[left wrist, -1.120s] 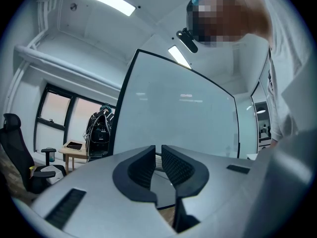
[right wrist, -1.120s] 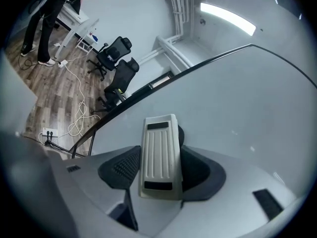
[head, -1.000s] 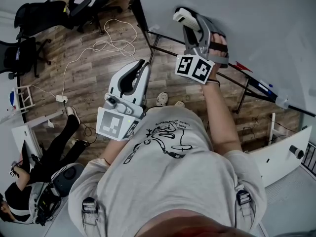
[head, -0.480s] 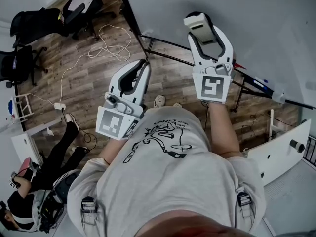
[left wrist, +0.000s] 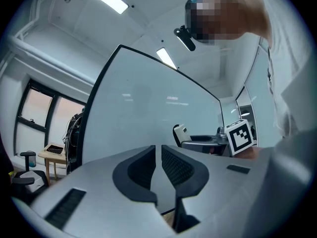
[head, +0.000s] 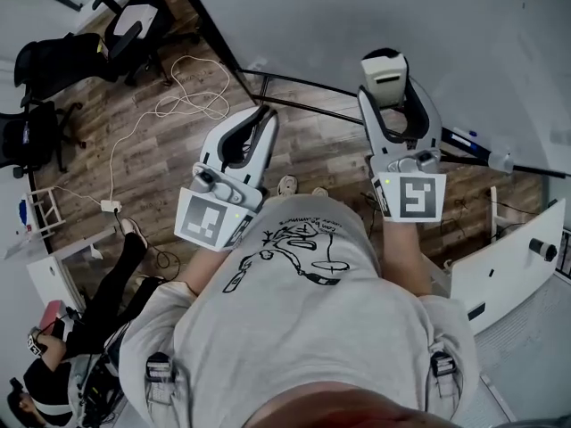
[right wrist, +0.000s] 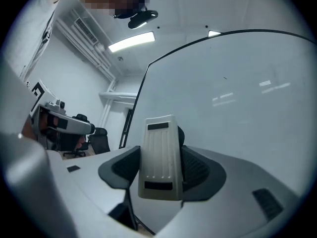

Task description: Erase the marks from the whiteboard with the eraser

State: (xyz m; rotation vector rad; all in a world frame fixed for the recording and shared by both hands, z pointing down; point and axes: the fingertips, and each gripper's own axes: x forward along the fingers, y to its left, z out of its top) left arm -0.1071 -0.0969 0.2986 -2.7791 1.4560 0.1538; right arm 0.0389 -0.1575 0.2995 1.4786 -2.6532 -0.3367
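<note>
The white eraser [right wrist: 159, 157] sits clamped between the jaws of my right gripper [right wrist: 158, 170], its ribbed back facing the camera. In the head view the eraser [head: 386, 69] points at the whiteboard [head: 428, 34], close to its lower part. The whiteboard [right wrist: 237, 108] fills the right gripper view and looks bare; no marks show on it. My left gripper [head: 252, 132] hangs lower and to the left, away from the board, its jaws [left wrist: 159, 165] nearly touching with nothing between them. The whiteboard [left wrist: 143, 118] also stands ahead in the left gripper view.
Markers lie on the board's tray [head: 473, 145] at the right. The black stand frame [head: 294, 87] runs under the board. A cable [head: 178, 87] trails over the wooden floor, office chairs [head: 62, 61] stand at the left, and a seated person [head: 80, 328] is at the lower left.
My right gripper with the eraser has swung rightward and down along the board, turning so its marker cube now faces the camera. The left gripper has stayed put.
</note>
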